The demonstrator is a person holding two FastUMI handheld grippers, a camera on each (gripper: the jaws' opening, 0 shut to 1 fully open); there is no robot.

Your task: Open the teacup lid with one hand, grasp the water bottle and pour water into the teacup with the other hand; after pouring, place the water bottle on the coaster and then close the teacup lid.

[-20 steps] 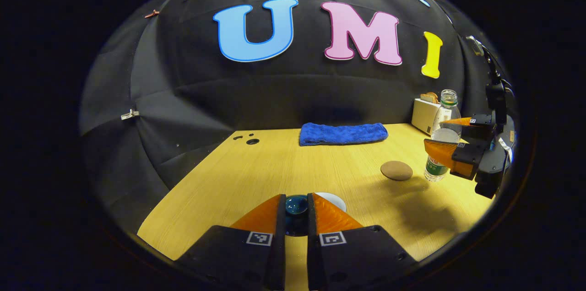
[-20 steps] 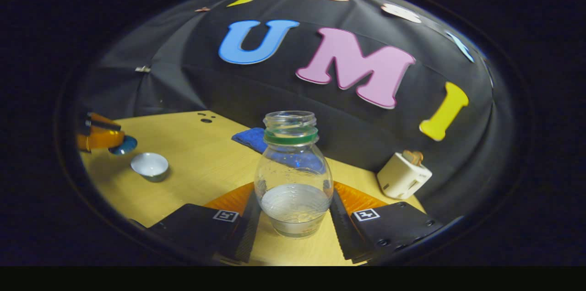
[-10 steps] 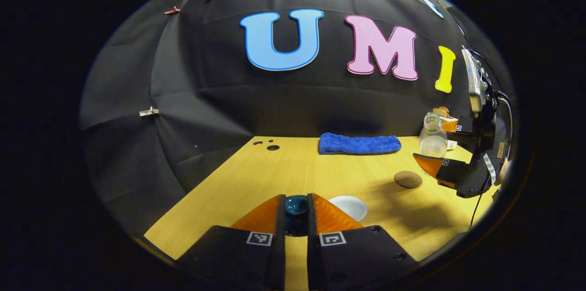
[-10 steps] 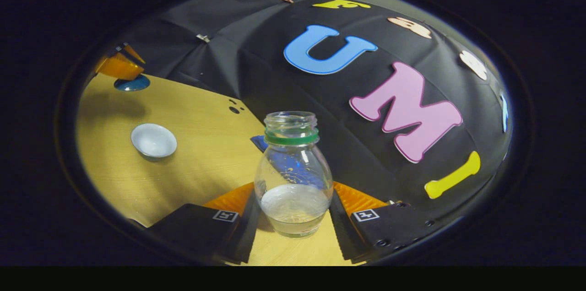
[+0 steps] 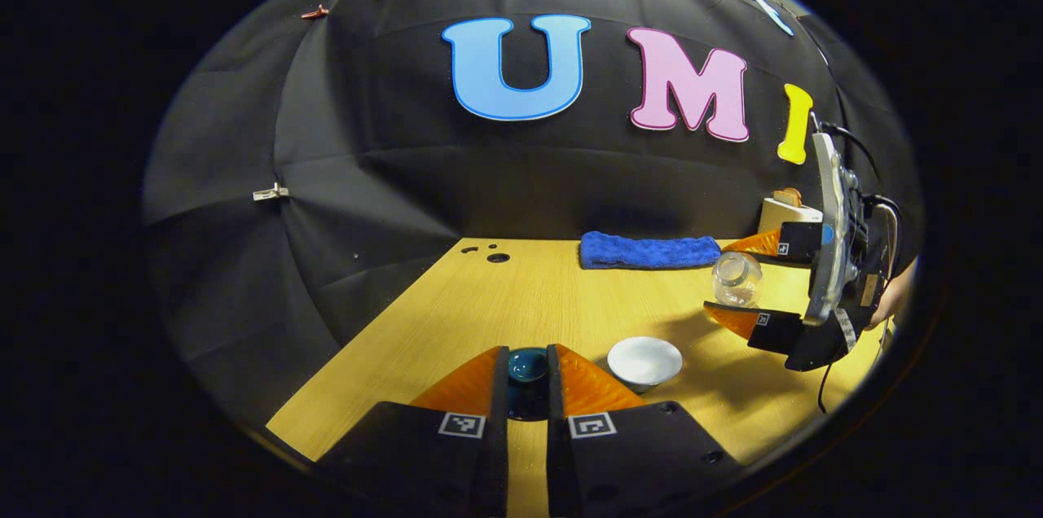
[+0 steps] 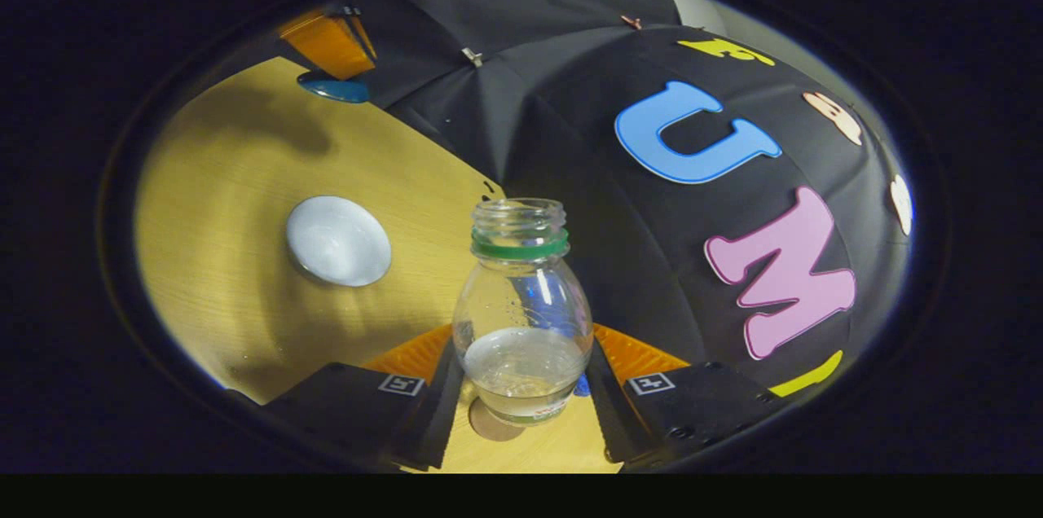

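We count two tongs. The left tongs (image 5: pixel 528 375) sit at the bottom of the left gripper view, their two orange fingers clamped on the knob of the one dark blue teacup lid (image 5: pixel 527 365), which is held off the cup; in the right gripper view that lid (image 6: pixel 332 88) hangs under the orange fingers above the far part of the worktop (image 6: pixel 220 208).

The right tongs (image 6: pixel 521 371) have their two fingers pressed against the sides of the one water bottle (image 6: pixel 522 314), clear, uncapped, with a green ring at the neck and some water in it. In the left gripper view we see the right tongs (image 5: pixel 743 278) at the right, with the bottle (image 5: pixel 736 278) tipped over so its mouth faces toward the cup side of the worktop (image 5: pixel 505 298).

One white teacup (image 5: pixel 644 360) stands open on the wood, just right of the left tongs; in the right gripper view the teacup (image 6: pixel 337 240) lies left of the bottle's neck and apart from it. One round brown coaster (image 6: pixel 491 423) shows partly under the bottle's base.

Farther back we count one folded blue towel (image 5: pixel 649 251) by the wall and one small white box (image 5: pixel 787 214) beyond it at the right.
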